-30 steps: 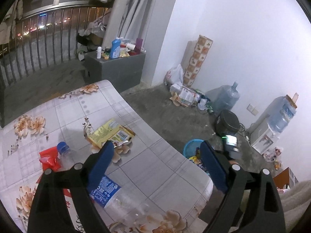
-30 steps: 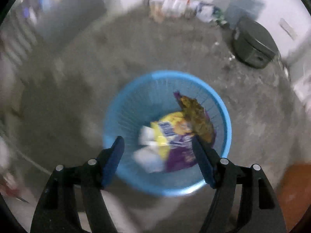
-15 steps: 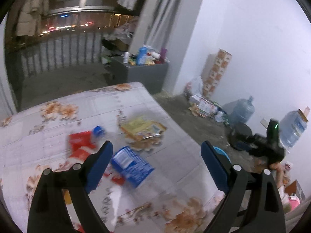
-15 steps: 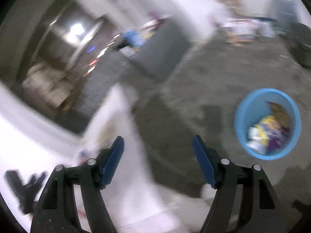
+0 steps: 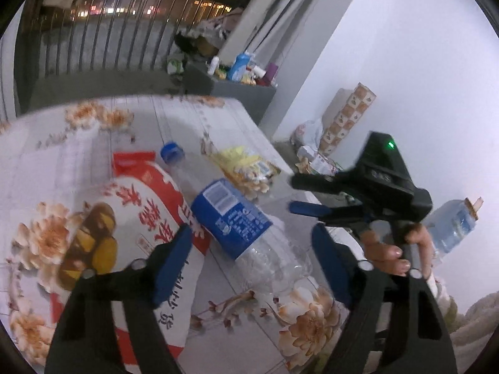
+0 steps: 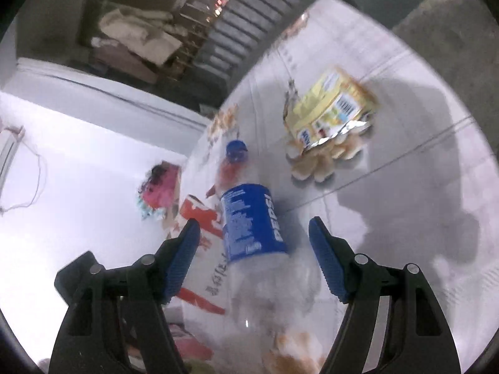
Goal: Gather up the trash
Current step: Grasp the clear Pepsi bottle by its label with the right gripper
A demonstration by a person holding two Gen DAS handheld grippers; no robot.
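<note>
The bottle [image 5: 237, 224] is lying on the counter [image 5: 93, 131] between the open left gripper [image 5: 249, 268], whose jaws have just been narrowing; it should be squeezing the labelled middle, while the right gripper [image 6: 254, 261] is hovering open

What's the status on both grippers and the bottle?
Left gripper open, fingers just been closing, nothing gripped. Right gripper open, empty, straddling the Pepsi bottle. Bottle lies on the table, overlapping the red bag. Yellow wrapper clear.

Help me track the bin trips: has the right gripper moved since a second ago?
Yes. The right gripper has swung from above the blue basket on the floor to the table, now open around the bottle.
</note>
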